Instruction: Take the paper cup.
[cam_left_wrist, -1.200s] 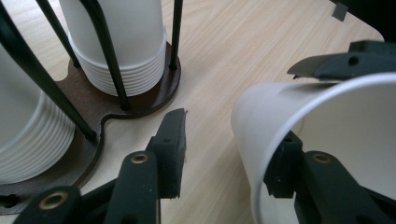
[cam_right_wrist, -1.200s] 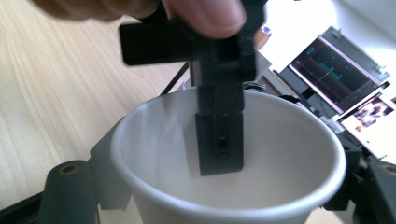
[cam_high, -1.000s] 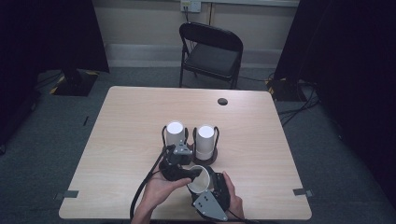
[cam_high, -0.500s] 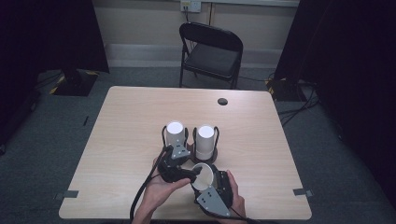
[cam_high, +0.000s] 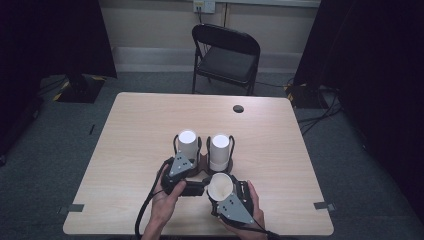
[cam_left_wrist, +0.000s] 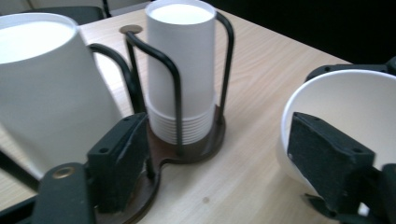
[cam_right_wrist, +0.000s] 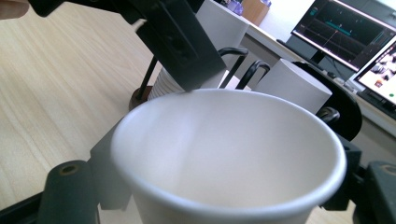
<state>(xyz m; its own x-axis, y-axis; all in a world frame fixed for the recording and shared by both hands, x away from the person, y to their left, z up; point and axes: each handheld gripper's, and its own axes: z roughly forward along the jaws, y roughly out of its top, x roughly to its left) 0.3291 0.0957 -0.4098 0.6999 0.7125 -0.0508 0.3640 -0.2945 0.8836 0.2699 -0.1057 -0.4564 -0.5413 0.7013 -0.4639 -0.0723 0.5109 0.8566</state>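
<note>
Right, I'm looking down at the surface (cam_high: 125, 150) and both my hands are in near its front edge. My right gripper (cam_high: 226, 196) has its jaws closed on a single paper cup (cam_high: 220, 185), mouth up and tipped a little toward me; in the right gripper view the cup (cam_right_wrist: 224, 154) sits between the two black jaws, rim wide open to the camera. My left gripper (cam_high: 181, 167) is just beside it on the left, and its jaws have just been opening: they now stand wide. In the left gripper view one jaw stands in front of the loose cup (cam_left_wrist: 341, 126), the other down by the holder's base, and I can't tell if either pad touches.

Just behind the grippers, around the middle of the surface, stands the black wire cup holder (cam_high: 204, 165) with its two stacks of upside-down cups: the left stack (cam_high: 188, 144) and the right stack (cam_high: 220, 150). Up close the right stack (cam_left_wrist: 182, 70) shows its nested rims at the bottom, inside the wire hoops on the brown base (cam_left_wrist: 187, 151).

Further off, a small dark disc (cam_high: 238, 108) sits near the far edge, and a black folding chair (cam_high: 226, 55) stands beyond it.
</note>
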